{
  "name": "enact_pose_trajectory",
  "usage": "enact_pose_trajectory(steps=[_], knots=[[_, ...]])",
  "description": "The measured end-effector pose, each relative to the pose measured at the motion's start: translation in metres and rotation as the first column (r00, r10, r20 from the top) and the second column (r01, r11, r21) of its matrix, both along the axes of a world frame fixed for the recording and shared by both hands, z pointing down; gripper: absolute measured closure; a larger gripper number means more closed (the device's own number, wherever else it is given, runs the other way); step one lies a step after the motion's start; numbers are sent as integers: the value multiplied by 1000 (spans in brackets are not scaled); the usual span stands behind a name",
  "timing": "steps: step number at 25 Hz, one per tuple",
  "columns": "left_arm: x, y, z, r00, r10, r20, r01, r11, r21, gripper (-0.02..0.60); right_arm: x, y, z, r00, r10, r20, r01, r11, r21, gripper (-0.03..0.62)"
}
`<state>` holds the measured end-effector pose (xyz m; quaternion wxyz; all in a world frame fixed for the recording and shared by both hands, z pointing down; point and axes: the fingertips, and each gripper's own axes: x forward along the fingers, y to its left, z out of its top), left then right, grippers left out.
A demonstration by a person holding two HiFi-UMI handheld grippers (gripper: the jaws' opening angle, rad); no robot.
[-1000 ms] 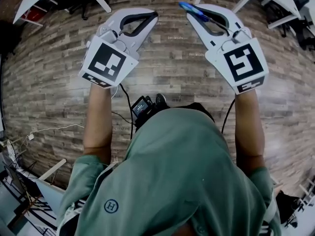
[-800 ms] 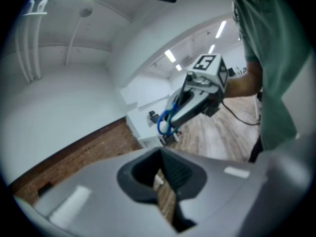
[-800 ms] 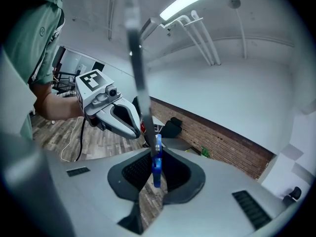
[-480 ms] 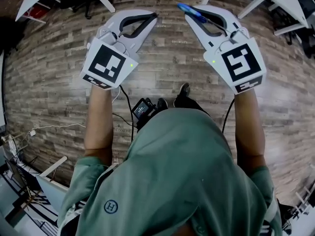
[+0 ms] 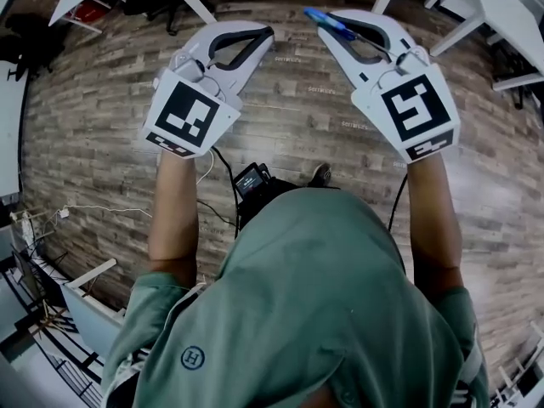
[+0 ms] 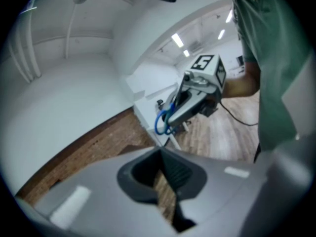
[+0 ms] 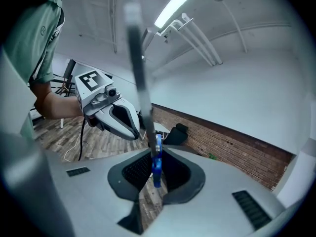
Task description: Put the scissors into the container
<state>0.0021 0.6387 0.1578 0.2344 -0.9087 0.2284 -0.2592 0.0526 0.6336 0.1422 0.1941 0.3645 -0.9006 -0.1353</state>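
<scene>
The left gripper (image 5: 266, 34) is held out in front of the person over the wood-plank floor (image 5: 289, 117). Its jaws are together at the tips, and the left gripper view shows nothing between them, only floor through the slit. It has no job in this step, so it is best kept to its own side, clear of the other tool.

To its right, well apart from it, the right gripper (image 5: 340, 31) is closed to a narrow gap on the scissors (image 5: 321, 15). The right gripper view shows the blue handle part pinched between the pads. The grey blade runs back along the gripper towards its camera, and the blue loops stick out past the tips.

No container shows in any view. There are only the floor, white table legs (image 5: 197, 7) at the far edge and a brick wall (image 7: 232, 142) beyond. The step in hand therefore looks like the carry, with the drop not yet begun.

To do it well:
- Keep the pinch steady. The hold is narrow and sits near one end of a long thing, so the scissors could pivot or slip if jolted.
- Carry the gripper close to level, with no wrist roll.
- Once the container is in view, bring the protruding loops over its opening first.
- Lower the scissors inside the rim before the jaws part, so they slide in and do not catch on the edge.
</scene>
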Motion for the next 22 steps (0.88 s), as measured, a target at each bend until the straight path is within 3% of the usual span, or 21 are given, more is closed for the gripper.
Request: enact_pose_trajectory(steps=[9, 14, 22], knots=[[43, -34, 0, 999, 5, 35, -5, 1000, -6, 580, 49, -37, 0, 999, 15, 42, -14, 1000, -4, 549], [50, -49, 3, 999, 34, 36, -33, 999, -25, 580, 55, -50, 2, 998, 43, 42, -42, 999, -24, 549], [54, -116, 10, 996, 86, 9, -86, 996, -28, 580, 55, -115, 8, 995, 93, 19, -92, 995, -33, 549]])
